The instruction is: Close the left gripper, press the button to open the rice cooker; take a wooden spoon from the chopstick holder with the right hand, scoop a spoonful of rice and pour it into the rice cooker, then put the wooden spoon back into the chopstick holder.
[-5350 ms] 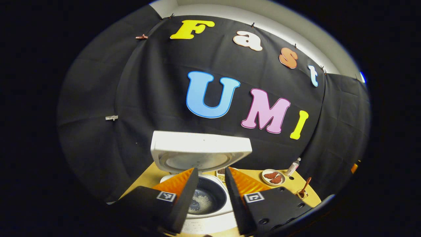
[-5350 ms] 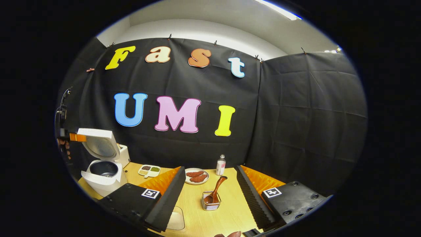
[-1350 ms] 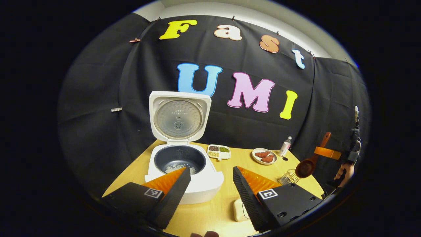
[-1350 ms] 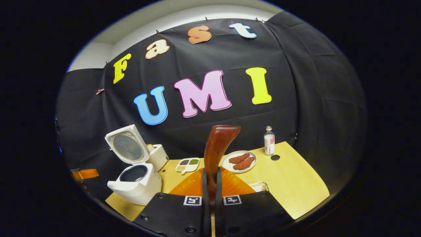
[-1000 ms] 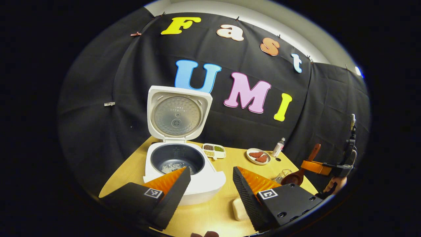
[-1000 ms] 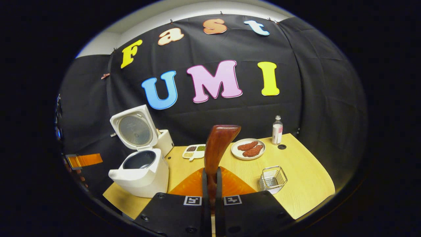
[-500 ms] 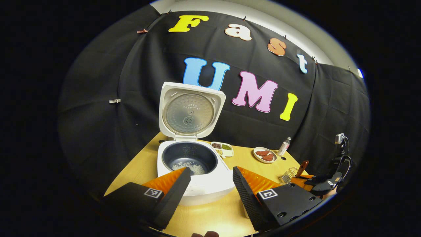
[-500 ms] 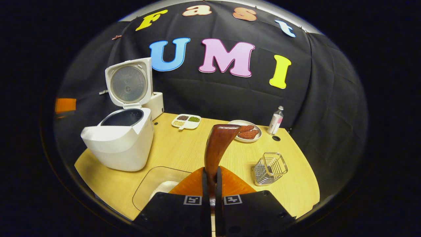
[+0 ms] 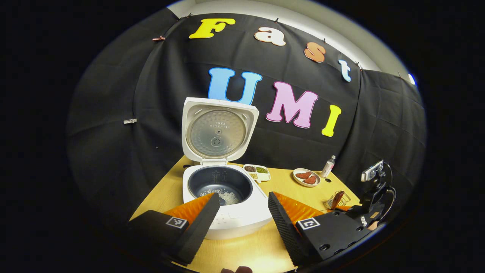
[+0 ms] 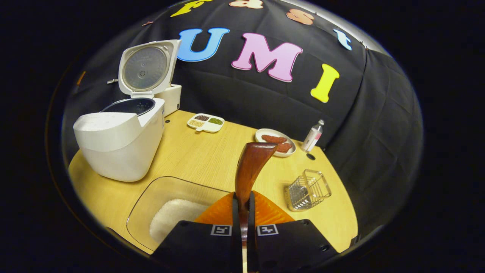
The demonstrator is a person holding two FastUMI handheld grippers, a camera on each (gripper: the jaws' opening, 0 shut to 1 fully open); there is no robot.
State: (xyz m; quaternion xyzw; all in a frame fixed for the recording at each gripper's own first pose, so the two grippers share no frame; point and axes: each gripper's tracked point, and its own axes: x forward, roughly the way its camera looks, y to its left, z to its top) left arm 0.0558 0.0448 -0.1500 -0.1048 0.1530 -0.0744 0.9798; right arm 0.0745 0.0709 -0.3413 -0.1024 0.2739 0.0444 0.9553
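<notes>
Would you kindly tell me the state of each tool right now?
Left tool: open, holding nothing.
Right tool: closed on the spoon.

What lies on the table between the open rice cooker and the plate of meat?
In the right gripper view, a small divided dish of grains sits between the rice cooker and the plate of meat, apart from both, on bare table.
</notes>
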